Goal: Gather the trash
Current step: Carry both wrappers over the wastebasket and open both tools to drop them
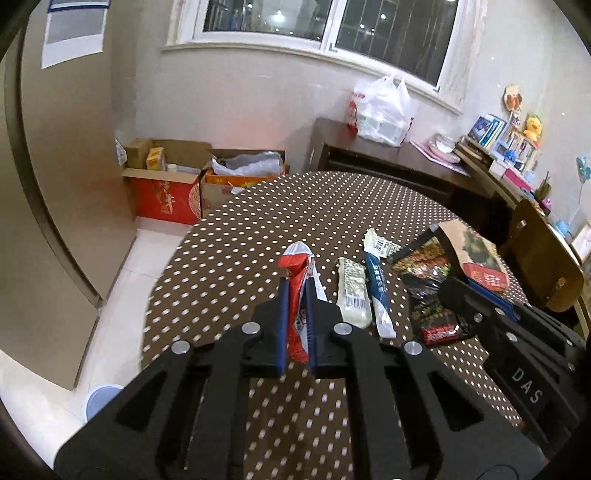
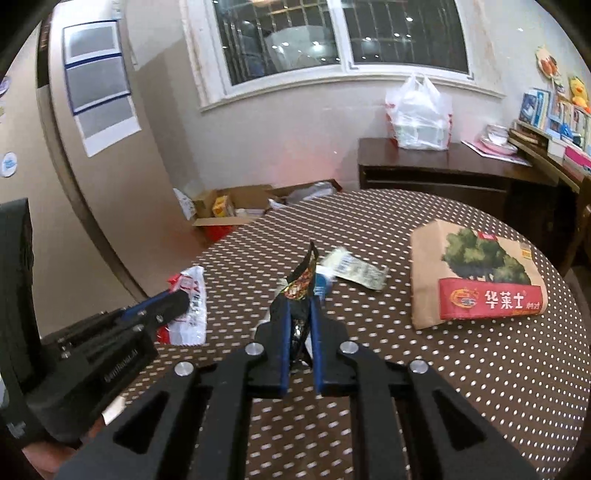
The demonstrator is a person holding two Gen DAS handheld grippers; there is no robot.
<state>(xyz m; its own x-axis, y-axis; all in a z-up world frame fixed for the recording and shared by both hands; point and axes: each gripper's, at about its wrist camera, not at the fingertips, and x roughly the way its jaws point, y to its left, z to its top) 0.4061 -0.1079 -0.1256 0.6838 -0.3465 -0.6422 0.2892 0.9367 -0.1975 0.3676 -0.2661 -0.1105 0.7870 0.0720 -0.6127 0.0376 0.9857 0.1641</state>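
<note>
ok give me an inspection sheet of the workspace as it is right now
surface: round table under a brown white-dotted cloth
job's things: red and white wrapper; black wrapper; pale wrapper, blue and white wrapper and paper bag lying on the cloth
clutter: nothing seen beyond the trash
grippers: left gripper shut on the red and white wrapper; right gripper shut on the black wrapper
cables: nothing seen
surroundings: window, cardboard boxes on the floor, white plastic bag on a dark sideboard
</note>
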